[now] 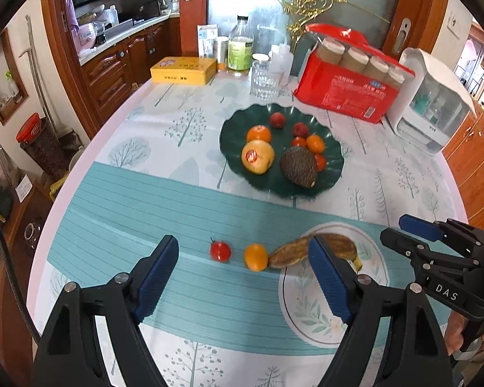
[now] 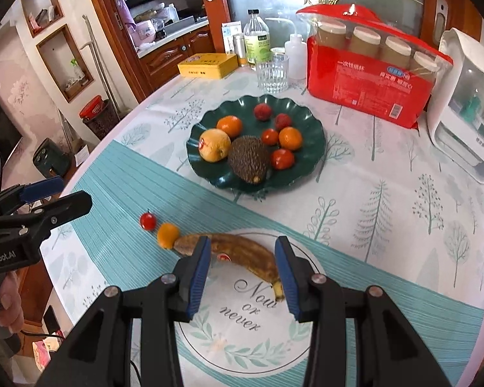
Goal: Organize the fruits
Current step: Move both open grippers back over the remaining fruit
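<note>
A dark green plate (image 1: 232,148) (image 2: 309,161) holds an apple (image 1: 257,156), an avocado (image 1: 298,166), oranges and small red fruits. On the tablecloth in front lie a cherry tomato (image 1: 220,251) (image 2: 147,221), a small orange (image 1: 256,257) (image 2: 167,234) and a browned banana (image 1: 290,251) (image 2: 242,253). My left gripper (image 1: 243,277) is open and empty, above the tomato and orange. My right gripper (image 2: 242,274) (image 1: 413,235) is open and empty, its fingers either side of the banana.
At the back stand a drinking glass (image 1: 264,79), a bottle (image 1: 240,46), a yellow tin (image 1: 184,70), a red pack of paper cups (image 1: 351,93) and a white appliance (image 1: 432,103). The table edge curves along the left, with cabinets beyond.
</note>
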`<state>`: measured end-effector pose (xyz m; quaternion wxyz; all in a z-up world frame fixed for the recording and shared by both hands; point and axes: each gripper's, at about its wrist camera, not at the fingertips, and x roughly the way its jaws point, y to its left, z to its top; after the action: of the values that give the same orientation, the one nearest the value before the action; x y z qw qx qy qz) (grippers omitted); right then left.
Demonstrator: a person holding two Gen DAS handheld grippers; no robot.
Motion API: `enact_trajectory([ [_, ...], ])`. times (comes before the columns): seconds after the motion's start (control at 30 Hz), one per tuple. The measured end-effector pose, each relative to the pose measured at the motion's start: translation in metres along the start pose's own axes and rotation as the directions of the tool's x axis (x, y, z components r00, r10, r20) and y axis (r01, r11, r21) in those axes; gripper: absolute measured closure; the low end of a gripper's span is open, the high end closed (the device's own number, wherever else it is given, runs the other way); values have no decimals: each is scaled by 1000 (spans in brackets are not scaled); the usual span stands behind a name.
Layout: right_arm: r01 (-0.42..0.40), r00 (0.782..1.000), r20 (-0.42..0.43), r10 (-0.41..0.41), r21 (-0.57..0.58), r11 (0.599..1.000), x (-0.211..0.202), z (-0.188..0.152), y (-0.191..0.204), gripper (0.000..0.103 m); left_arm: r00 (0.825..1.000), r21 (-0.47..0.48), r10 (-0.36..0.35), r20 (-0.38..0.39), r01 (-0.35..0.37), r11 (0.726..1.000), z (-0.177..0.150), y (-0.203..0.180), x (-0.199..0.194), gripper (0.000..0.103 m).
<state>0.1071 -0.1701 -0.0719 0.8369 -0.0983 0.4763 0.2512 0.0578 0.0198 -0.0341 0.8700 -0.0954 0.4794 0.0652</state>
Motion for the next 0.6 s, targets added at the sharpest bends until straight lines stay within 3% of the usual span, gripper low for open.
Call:
enact_trajectory([
  [0.6,62,994,-95,-60,12,998,33,-43,-22,62,991,-13,21,-134,-23,1000,-44,12,50,22],
])
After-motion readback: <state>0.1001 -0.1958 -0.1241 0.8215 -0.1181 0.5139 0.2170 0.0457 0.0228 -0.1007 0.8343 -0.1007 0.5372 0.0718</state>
